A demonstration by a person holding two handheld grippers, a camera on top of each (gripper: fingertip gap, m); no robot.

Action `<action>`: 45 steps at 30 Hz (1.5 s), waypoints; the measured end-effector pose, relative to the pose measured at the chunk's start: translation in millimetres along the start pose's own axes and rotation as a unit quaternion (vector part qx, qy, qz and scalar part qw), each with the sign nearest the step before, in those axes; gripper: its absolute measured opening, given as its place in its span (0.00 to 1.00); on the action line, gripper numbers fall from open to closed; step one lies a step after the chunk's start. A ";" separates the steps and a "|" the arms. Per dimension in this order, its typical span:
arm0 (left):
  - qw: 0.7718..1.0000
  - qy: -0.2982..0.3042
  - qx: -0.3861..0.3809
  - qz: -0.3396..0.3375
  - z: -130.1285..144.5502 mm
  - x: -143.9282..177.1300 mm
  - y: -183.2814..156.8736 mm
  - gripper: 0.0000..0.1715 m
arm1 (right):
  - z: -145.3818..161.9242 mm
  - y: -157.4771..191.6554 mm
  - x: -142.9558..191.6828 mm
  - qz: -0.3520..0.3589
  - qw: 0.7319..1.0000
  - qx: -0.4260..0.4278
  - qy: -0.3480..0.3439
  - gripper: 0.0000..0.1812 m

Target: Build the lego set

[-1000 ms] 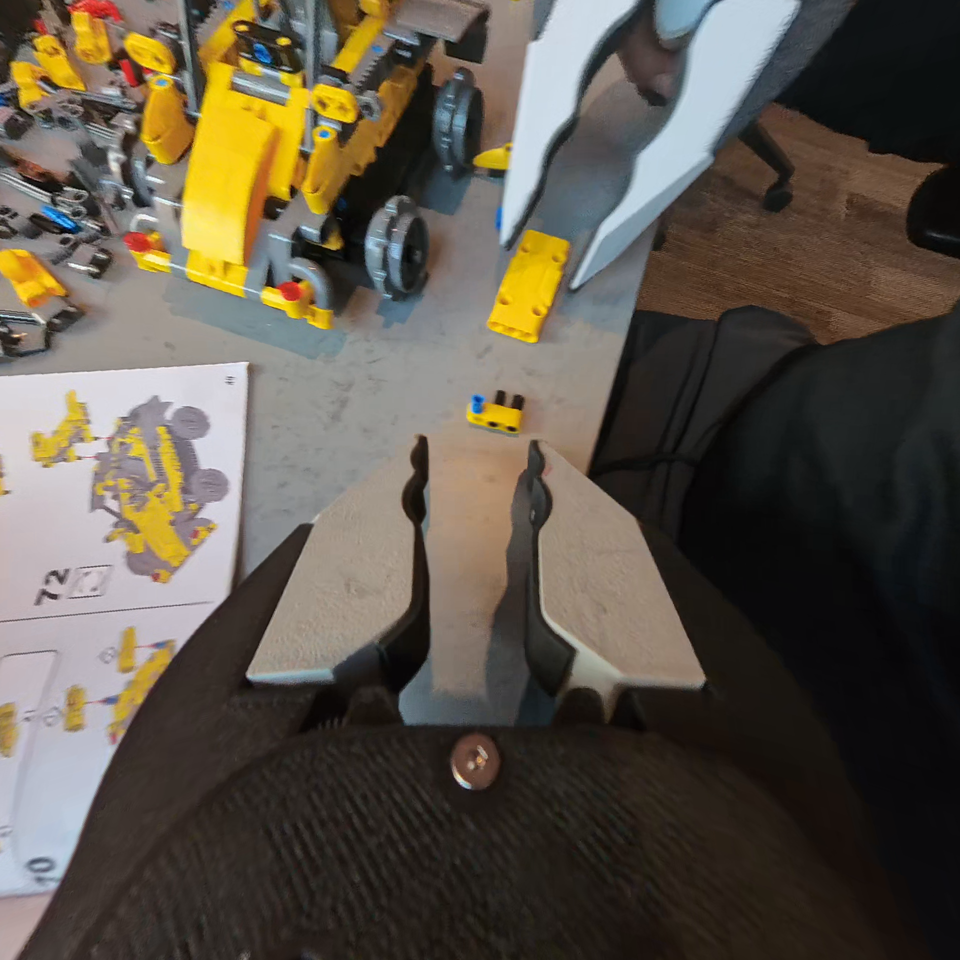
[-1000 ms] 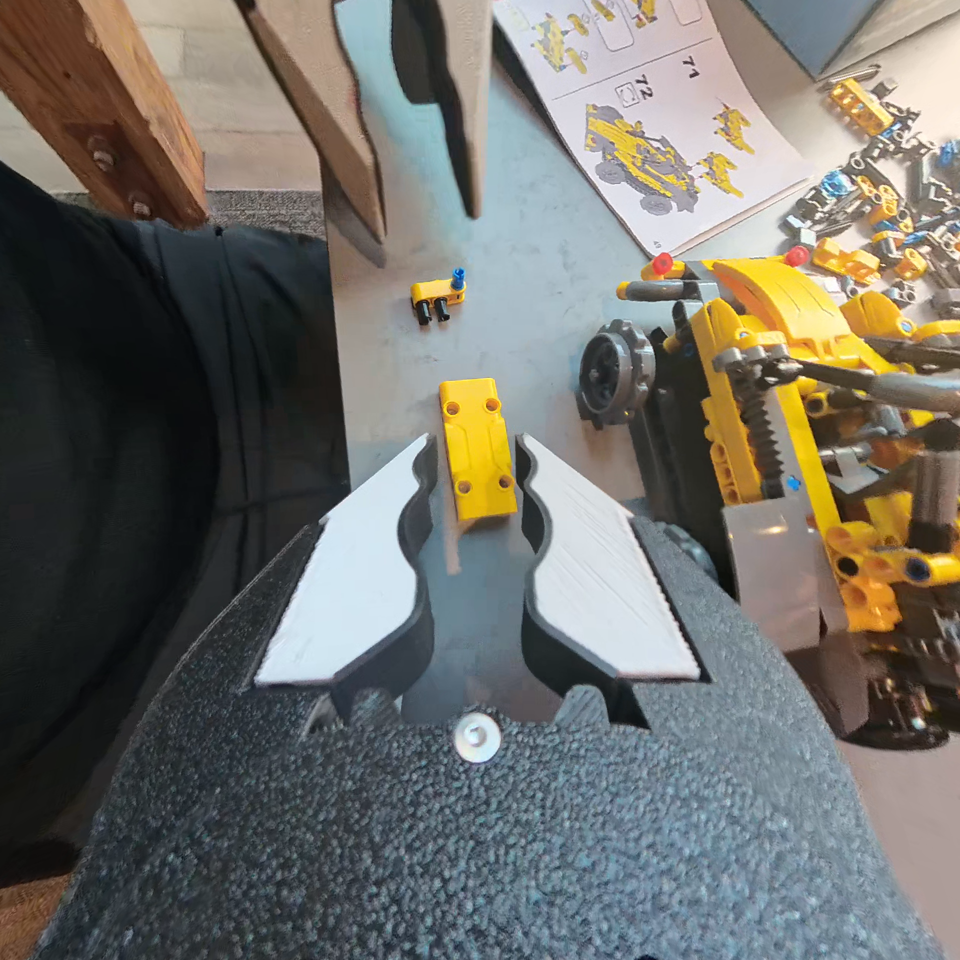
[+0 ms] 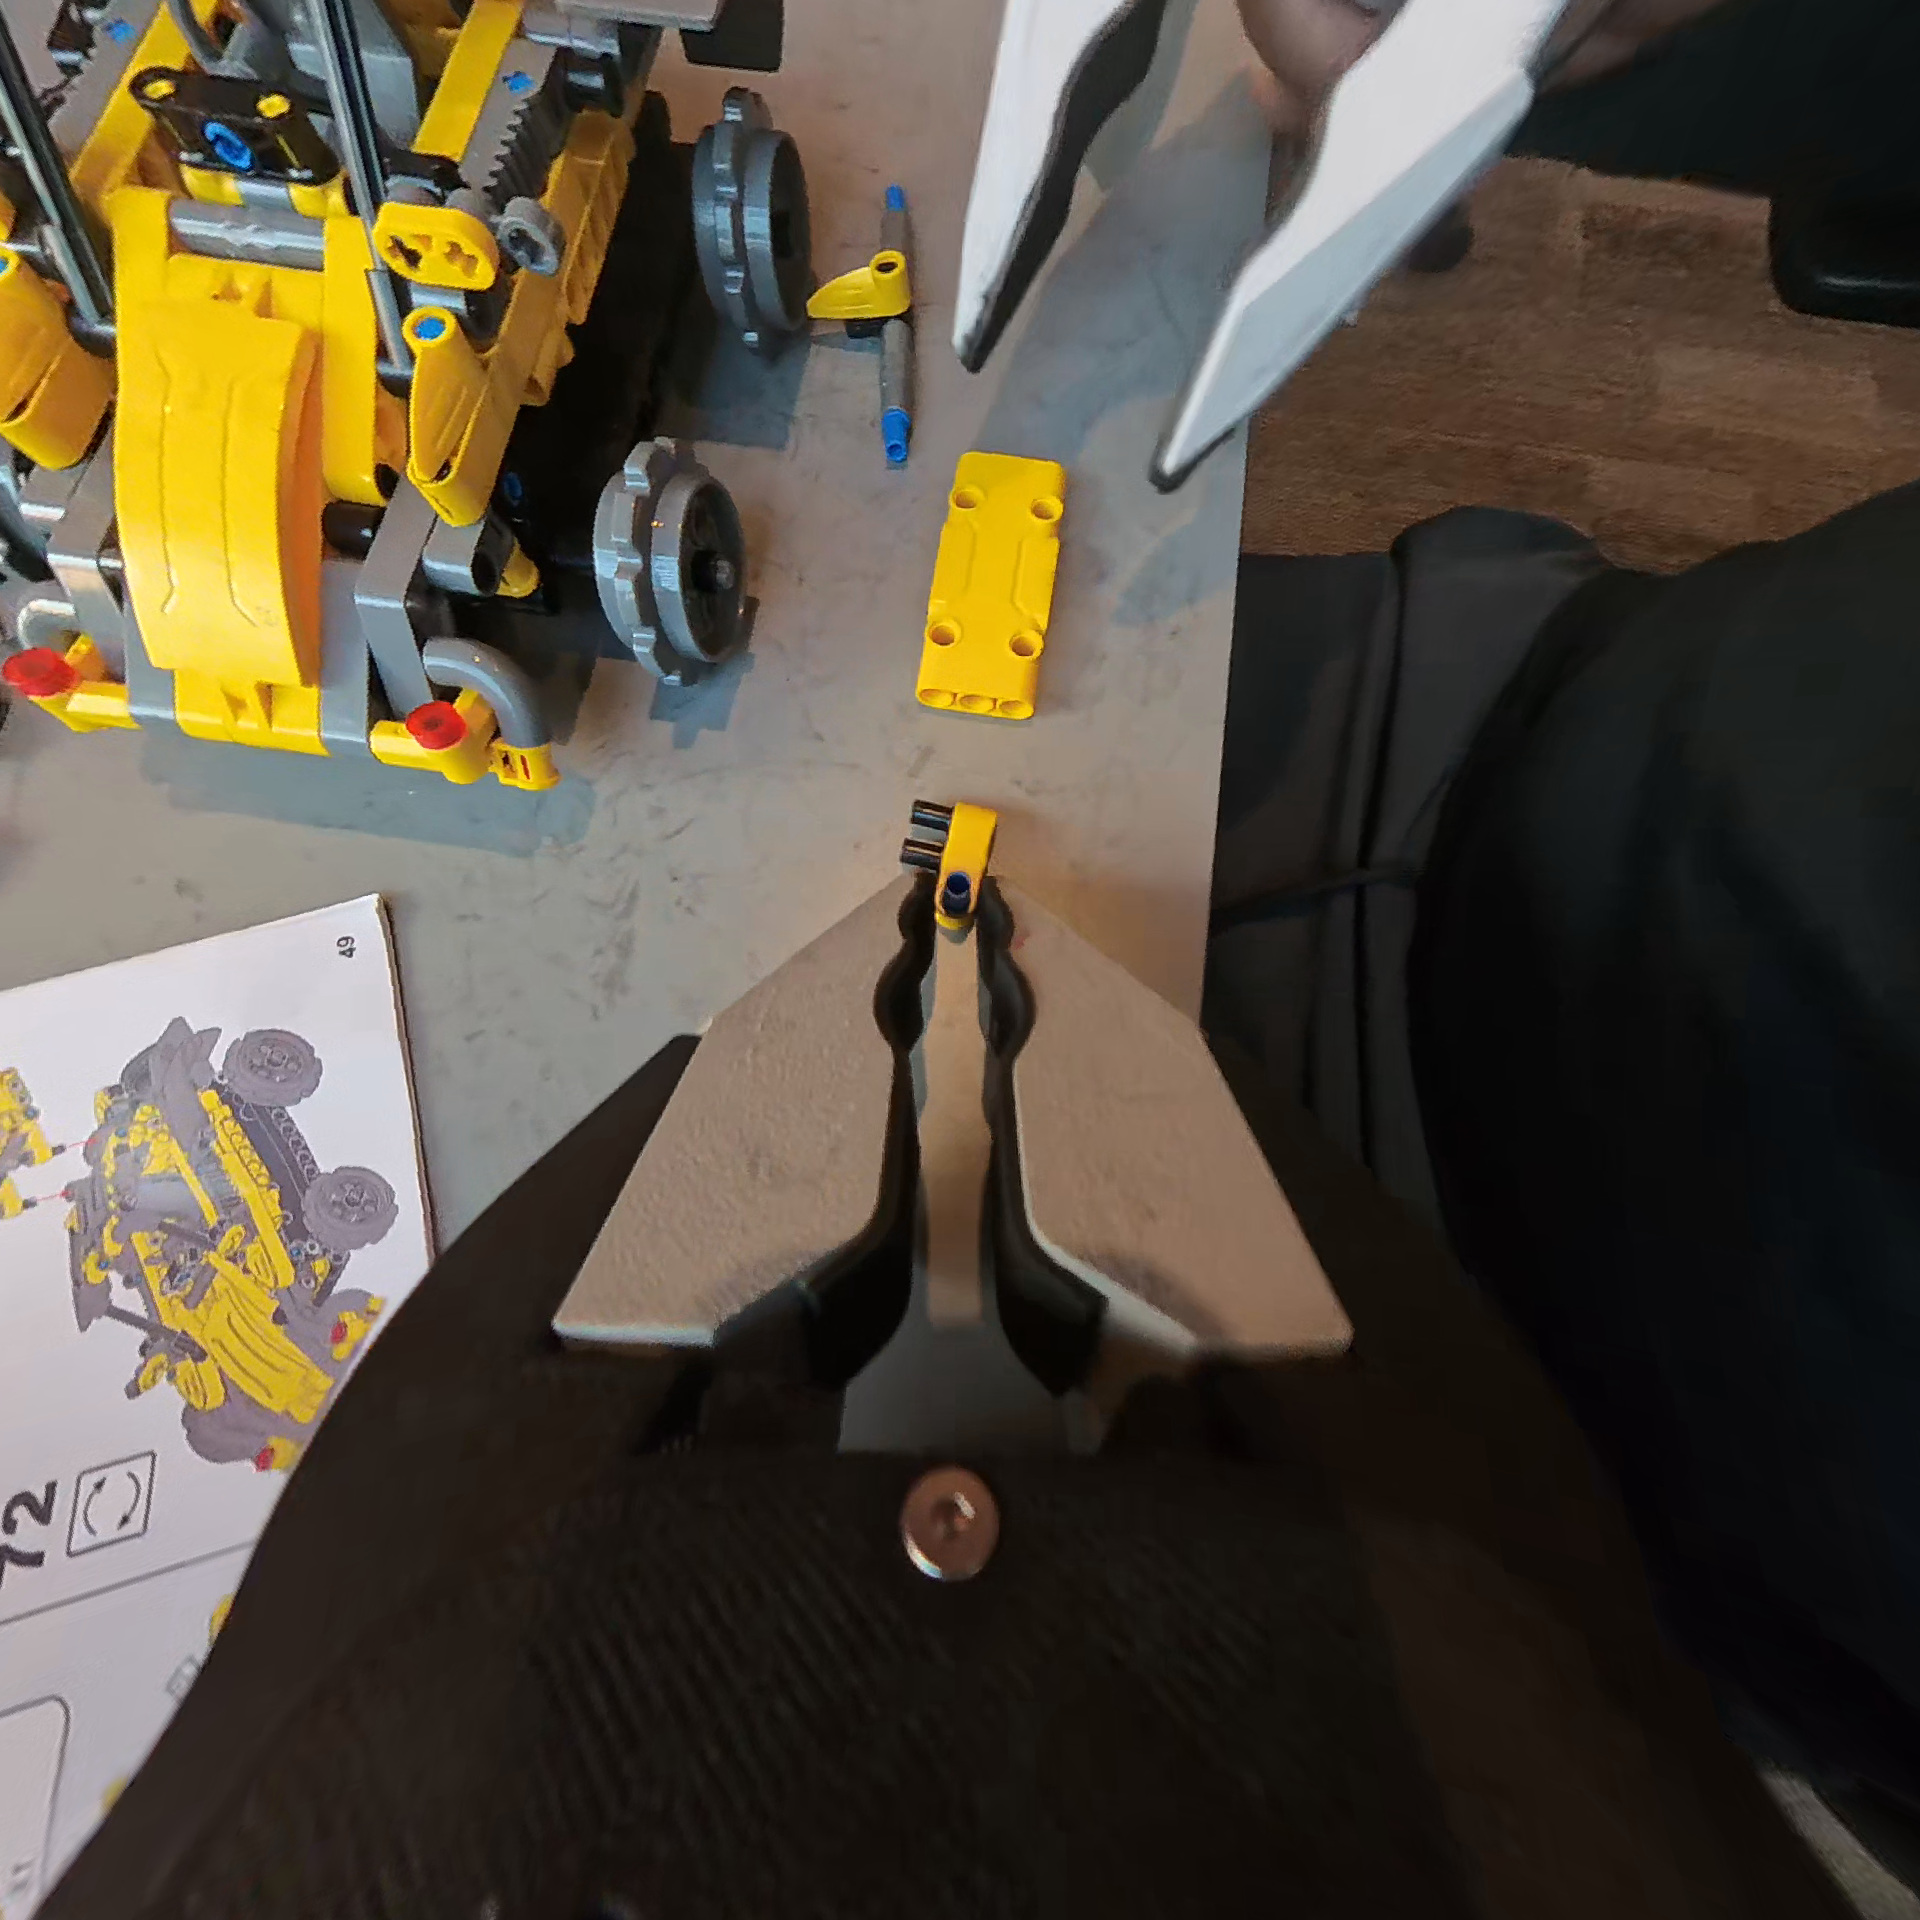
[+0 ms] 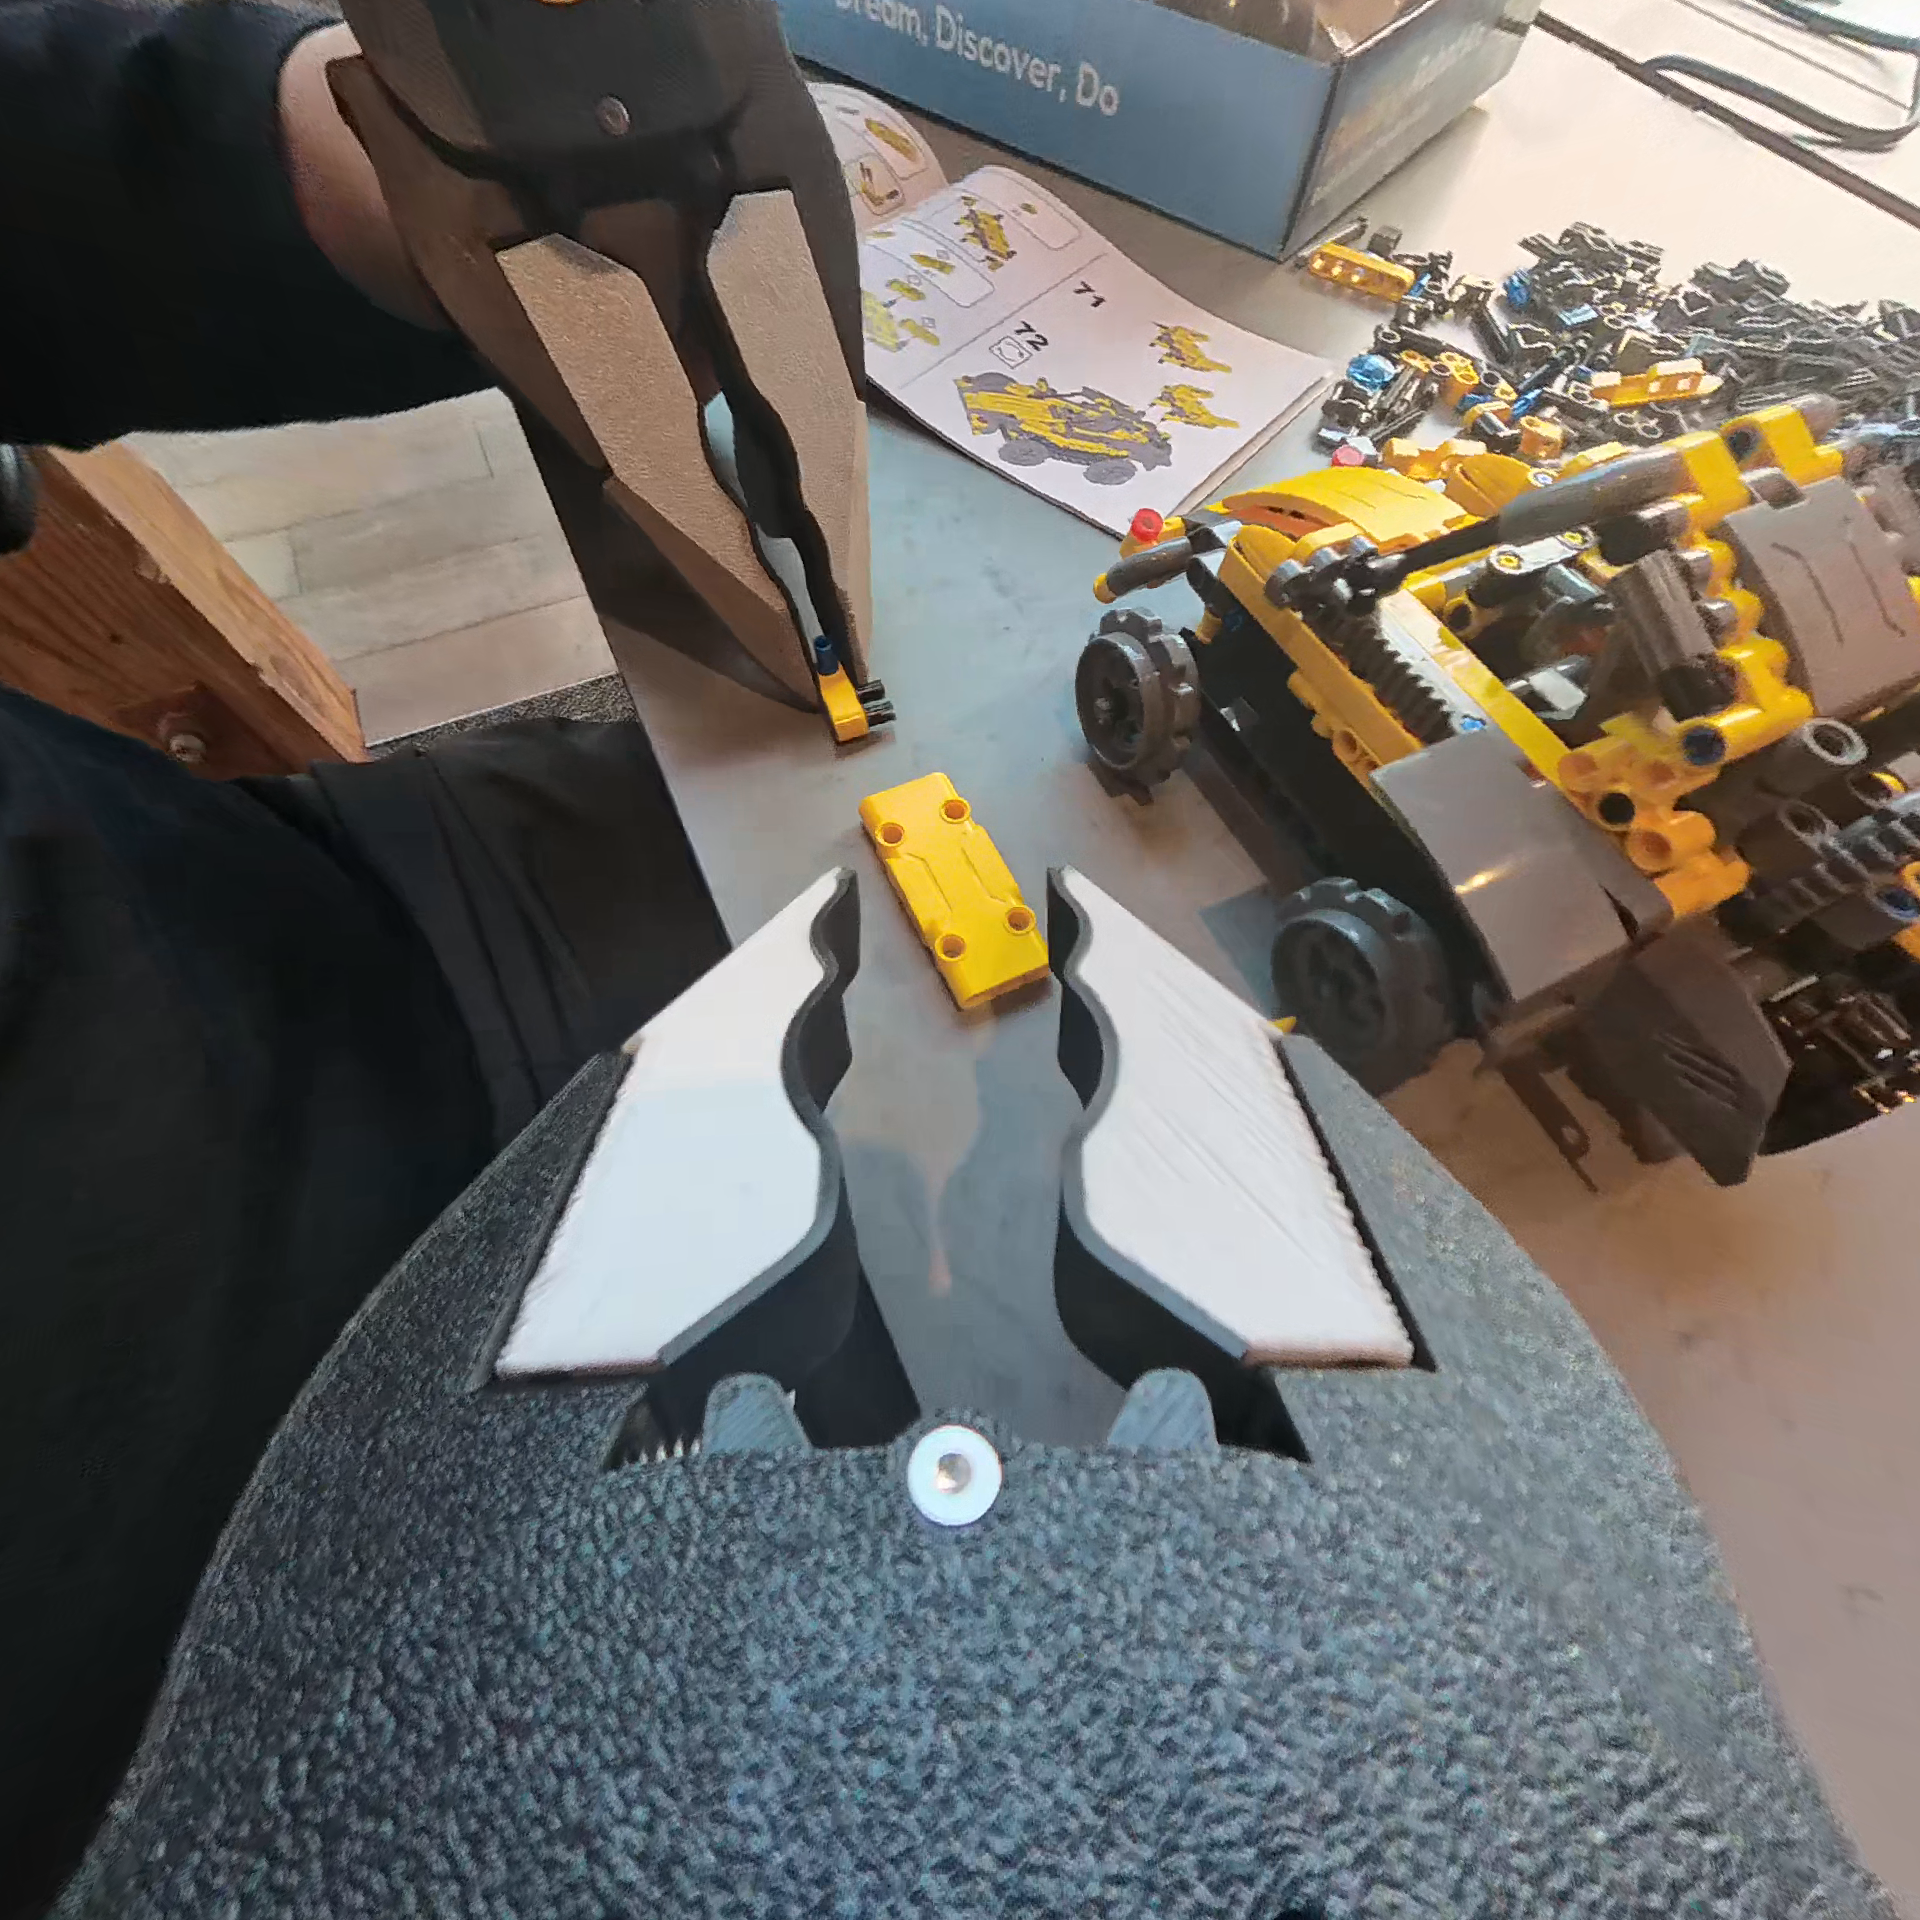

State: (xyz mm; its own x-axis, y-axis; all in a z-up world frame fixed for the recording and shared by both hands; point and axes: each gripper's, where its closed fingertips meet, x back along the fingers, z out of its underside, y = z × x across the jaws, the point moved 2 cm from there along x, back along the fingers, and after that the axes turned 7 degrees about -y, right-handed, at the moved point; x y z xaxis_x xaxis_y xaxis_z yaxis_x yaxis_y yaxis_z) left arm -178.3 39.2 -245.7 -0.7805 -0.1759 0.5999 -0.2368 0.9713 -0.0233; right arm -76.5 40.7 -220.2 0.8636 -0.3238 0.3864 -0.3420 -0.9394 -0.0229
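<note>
The left gripper (image 3: 954, 902) pinches a small yellow connector (image 3: 964, 850) at its fingertips, the piece's 2 black pins sticking out sideways toward the model (image 3: 312, 416); in the right wrist view the connector (image 4: 847, 698) sits low at the table (image 4: 987, 582), but whether it touches cannot be told. The right gripper (image 4: 951, 883) is spread wide, its fingers either side of a flat yellow panel (image 4: 956, 888) with 4 holes, which lies on the table just beside the connector. From the panel, the yellow and grey model stands near, across a bare strip of table, its cogged grey wheels (image 3: 670, 561) facing the panel. A grey axle (image 3: 896, 322) with blue ends and a yellow wedge piece lie beyond the panel. The open booklet (image 4: 1081, 353) lies farther off past the connector, with loose parts (image 4: 1621, 322) and a blue box (image 4: 1091, 114) behind the model.
</note>
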 end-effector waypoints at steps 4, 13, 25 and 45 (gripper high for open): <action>1.000 -0.001 0.025 -0.014 0.8 1.1 -2.8 0.03 | 3.9 11.9 -8.0 -0.005 1.000 0.019 0.016 0.22; 0.997 -0.044 0.059 -0.001 -7.8 8.2 -12.2 0.02 | -6.1 29.1 -13.0 0.004 1.000 0.030 -0.007 0.25; 0.964 -0.253 0.082 0.009 -57.3 18.4 -55.2 0.03 | -55.5 47.4 2.9 -0.034 0.971 -0.148 -0.184 0.15; 0.990 -0.028 0.097 0.097 -42.3 -7.3 -71.6 0.03 | -14.7 76.1 -1.1 0.100 0.929 0.355 0.044 0.08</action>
State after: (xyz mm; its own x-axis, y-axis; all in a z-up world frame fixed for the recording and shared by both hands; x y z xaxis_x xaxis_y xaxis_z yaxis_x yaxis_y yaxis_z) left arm -131.2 -22.3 -214.6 -0.8515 -0.0027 0.5243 -0.1813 0.9398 -0.2896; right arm -108.9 -28.8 -208.8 0.7642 -0.5193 0.3825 -0.1356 -0.7091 -0.6919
